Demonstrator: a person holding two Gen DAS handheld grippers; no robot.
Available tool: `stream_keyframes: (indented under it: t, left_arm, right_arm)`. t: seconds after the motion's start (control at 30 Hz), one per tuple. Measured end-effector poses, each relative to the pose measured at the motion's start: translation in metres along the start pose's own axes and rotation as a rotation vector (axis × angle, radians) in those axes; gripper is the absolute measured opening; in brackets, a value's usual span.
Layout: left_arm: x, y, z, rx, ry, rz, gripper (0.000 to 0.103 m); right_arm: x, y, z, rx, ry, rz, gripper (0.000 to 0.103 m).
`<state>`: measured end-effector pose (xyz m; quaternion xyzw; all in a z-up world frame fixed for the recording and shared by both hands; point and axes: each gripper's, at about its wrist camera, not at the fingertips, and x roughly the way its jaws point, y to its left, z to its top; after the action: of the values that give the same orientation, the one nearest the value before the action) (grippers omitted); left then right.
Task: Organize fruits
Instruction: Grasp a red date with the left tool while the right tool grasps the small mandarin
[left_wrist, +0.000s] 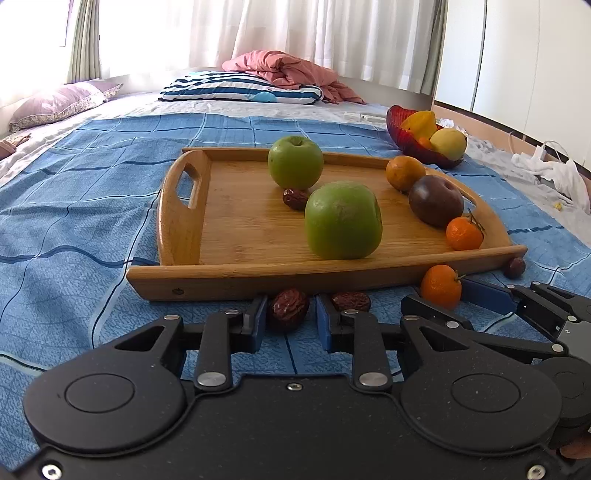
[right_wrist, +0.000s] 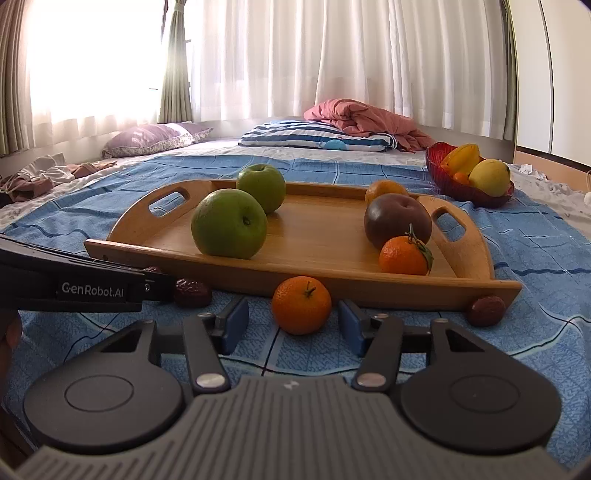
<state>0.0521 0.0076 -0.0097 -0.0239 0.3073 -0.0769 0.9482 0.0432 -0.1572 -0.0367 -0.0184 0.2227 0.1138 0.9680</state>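
A wooden tray (left_wrist: 236, 229) (right_wrist: 325, 236) lies on the blue bedspread. It holds two green apples (left_wrist: 343, 221) (left_wrist: 295, 162), a dark purple fruit (left_wrist: 436, 199), an orange (left_wrist: 404, 171), a tangerine (left_wrist: 463, 232) and a red date (left_wrist: 295, 199). My left gripper (left_wrist: 290, 314) is open, its blue pads on either side of a red date (left_wrist: 290, 308) on the bedspread before the tray. A second date (left_wrist: 351, 301) lies just right of it. My right gripper (right_wrist: 293, 323) is open around a loose tangerine (right_wrist: 301, 304), not touching it.
A red bowl (right_wrist: 454, 188) with yellow fruit stands at the far right. Another date (right_wrist: 485, 310) lies by the tray's right corner. Pillows and a pink blanket (right_wrist: 369, 122) lie at the back. White cloth (left_wrist: 546, 170) and cables lie at the right edge.
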Motion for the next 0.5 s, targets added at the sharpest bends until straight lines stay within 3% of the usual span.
stream_keyframes:
  t: [0.33, 0.43, 0.5]
  left_arm:
    - [-0.0013, -0.0024, -0.0016, 0.021, -0.007, 0.001, 0.021]
    - [-0.0038, -0.0039, -0.0017, 0.020, -0.019, 0.015, 0.021]
    - [-0.0067, -0.0060, -0.0014, 0.032, -0.030, 0.021, 0.021]
  right_arm:
    - [0.0016, 0.0005, 0.0007, 0.000, 0.005, 0.002, 0.054]
    - [0.0008, -0.0002, 0.0001, 0.011, 0.001, -0.016, 0.042]
    - [0.0008, -0.0013, 0.0005, 0.020, 0.001, -0.021, 0.039]
